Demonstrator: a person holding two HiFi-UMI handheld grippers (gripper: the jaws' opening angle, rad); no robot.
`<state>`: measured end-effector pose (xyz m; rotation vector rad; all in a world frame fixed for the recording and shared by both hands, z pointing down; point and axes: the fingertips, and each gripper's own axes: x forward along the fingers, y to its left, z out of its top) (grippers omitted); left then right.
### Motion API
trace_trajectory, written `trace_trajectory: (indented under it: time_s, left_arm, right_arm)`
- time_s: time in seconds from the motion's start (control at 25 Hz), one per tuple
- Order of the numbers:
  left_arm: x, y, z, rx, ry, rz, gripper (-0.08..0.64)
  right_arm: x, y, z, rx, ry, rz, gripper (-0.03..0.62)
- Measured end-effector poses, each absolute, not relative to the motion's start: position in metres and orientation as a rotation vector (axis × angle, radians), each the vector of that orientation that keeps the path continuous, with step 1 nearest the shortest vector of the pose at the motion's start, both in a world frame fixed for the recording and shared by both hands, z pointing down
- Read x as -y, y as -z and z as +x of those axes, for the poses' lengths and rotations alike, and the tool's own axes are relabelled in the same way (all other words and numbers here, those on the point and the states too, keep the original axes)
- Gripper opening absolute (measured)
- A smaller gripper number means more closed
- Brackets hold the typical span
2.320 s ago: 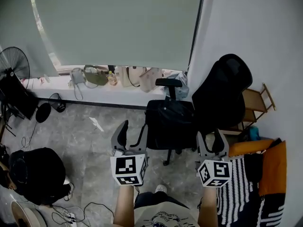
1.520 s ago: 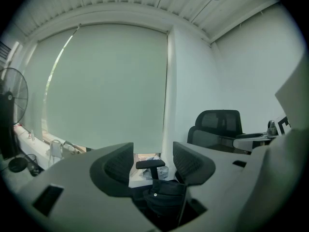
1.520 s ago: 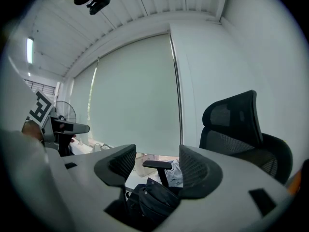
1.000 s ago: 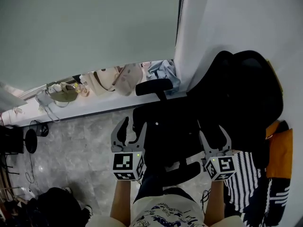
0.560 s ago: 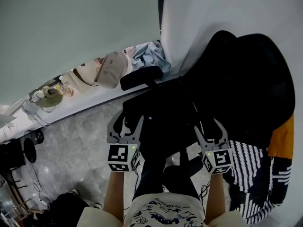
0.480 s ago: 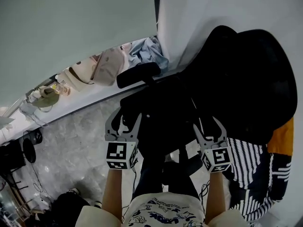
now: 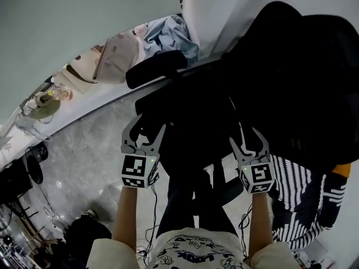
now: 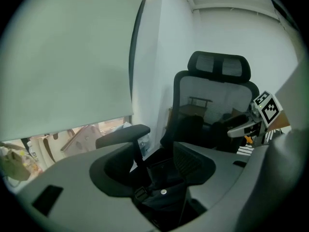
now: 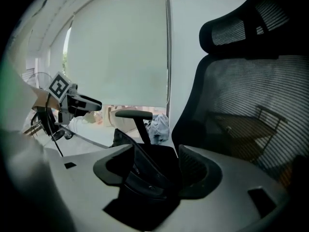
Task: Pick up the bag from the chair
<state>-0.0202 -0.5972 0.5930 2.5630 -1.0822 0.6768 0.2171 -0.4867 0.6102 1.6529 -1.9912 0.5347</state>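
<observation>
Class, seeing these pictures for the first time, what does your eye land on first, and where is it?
A big black office chair fills the middle and right of the head view, a black bag on its seat. The left tongs and right tongs are open at the bag, one toward each side. Pale bags sit in a row at upper left.

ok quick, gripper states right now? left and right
Left gripper: open, empty, black bag in line between its jaws.
Right gripper: open, empty, also at the bag.
</observation>
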Motion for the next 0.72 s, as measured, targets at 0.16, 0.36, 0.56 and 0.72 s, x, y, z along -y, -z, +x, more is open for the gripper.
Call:
trace_trajectory:
  time_s: [0.16,0.36,0.56,0.72]
  left_arm:
    - [0.596,-0.636,-0.012,0.996,-0.716,2.549,0.264]
    - [0.600,-0.686,-0.002,0.893,-0.727,2.554,0.295]
    - [0.608,-0.722,0.004,0.810,-0.753,2.580,0.299]
    - [0.614,-0.750,0.009,0.737,-0.770,2.606,0.302]
  right_arm:
    - [0.488,-0.652,0.221,1.971,-0.541,1.585,0.305]
    - [0.494,-0.695,0.230,1.947,-0.587,1.581,0.307]
    - [0.498,-0.731,0.235,1.919,-0.611,1.558,0.313]
    - [0.496,-0.761,0.242,1.905,-0.636,1.548,0.314]
